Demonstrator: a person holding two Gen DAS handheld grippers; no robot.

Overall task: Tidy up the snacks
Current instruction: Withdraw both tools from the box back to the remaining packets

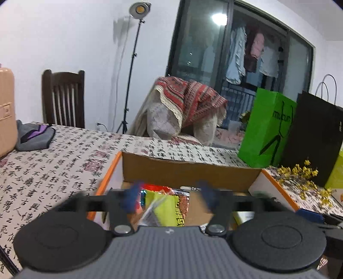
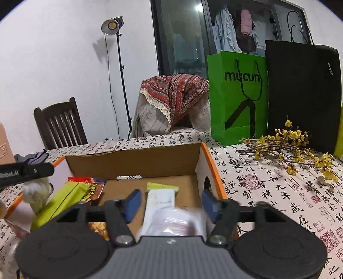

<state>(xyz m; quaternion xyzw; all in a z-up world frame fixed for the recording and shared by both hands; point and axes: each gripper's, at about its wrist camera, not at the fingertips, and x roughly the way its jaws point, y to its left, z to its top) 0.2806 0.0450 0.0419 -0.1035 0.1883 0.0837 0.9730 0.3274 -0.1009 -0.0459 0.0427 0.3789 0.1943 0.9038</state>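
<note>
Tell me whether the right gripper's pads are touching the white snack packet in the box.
Apart. In the right wrist view the right gripper stands open, bare cardboard showing between each blue pad and the white packet.

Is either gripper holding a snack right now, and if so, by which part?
Neither. The left gripper and right gripper both have open jaws over the cardboard box; the snack packets lie loose inside.

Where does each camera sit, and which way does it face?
Left wrist: on the left gripper, aimed forward and down into the cardboard box; jaws open above snack packets.
Right wrist: on the right gripper, looking into the box's right half; jaws open around a white packet; the other gripper's tip shows at left.
Shared: box, green bag, lamp, chair.
</note>
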